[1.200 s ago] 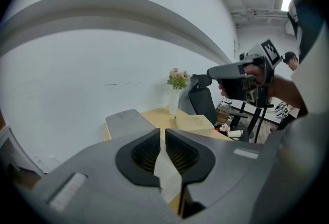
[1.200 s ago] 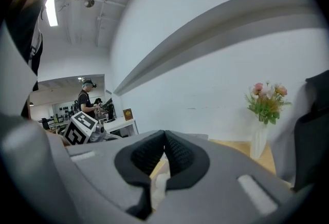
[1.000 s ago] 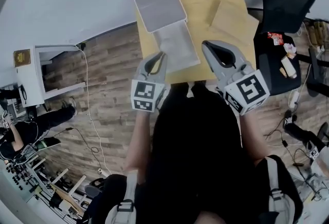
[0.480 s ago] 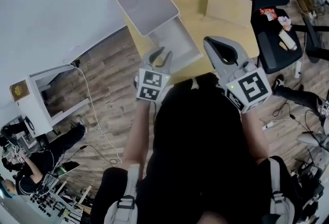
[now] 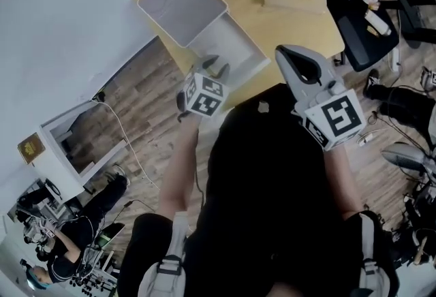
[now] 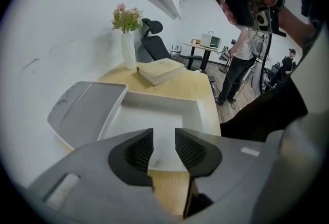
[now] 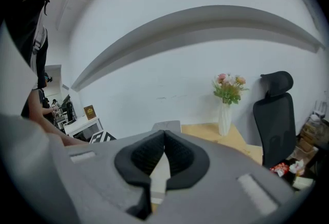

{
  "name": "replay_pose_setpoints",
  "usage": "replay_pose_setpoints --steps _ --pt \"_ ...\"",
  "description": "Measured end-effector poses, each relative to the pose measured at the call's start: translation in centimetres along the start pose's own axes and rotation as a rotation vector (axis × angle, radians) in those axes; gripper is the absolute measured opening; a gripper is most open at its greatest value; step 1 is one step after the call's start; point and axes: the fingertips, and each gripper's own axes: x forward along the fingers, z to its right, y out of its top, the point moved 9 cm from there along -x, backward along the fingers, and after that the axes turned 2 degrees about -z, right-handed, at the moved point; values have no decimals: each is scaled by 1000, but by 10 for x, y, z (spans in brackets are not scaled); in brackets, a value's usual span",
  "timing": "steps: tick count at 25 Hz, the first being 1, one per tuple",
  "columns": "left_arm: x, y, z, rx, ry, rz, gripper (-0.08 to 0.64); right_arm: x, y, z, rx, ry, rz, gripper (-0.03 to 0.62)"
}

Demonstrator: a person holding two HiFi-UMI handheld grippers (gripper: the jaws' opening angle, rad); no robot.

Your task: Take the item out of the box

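Left gripper (image 6: 163, 142), jaws just opened and empty, hangs over the box (image 6: 164, 96), whose flat, probably light, flimsy item (image 6: 154, 120) wants an edge pinch, while right gripper (image 7: 164, 138) is pressed together.

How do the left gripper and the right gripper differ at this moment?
The left gripper has its fingers apart, having just been opening, with nothing between them; the right gripper has its fingers together, empty. The left gripper points steeply down at the white box; the right gripper points closer to level. Both are grey, with dark ribbed inner faces.
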Motion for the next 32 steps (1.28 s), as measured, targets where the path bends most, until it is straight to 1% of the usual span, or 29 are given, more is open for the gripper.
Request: replay_pose_setpoints --steps 6,14,16,20,24,32 --pt "24 -3 4 90 -91 -130 137 -3 -9 2 25 -34 -19 3" --pt "44 -4 6 154 -117 -223 143 -7 -18 4 45 -55 -34 3" --pt "48 -4 6 161 -123 -239 157 -7 -20 4 49 -54 -38 3" --pt "53 -4 4 176 -135 -258 163 -6 -23 4 56 -54 -47 3" --pt "57 -1 0 188 -123 -263 167 -6 -25 7 62 -58 -47 3" --pt "64 4 -8 259 -92 -292 190 -7 -25 10 67 -69 -51 3"
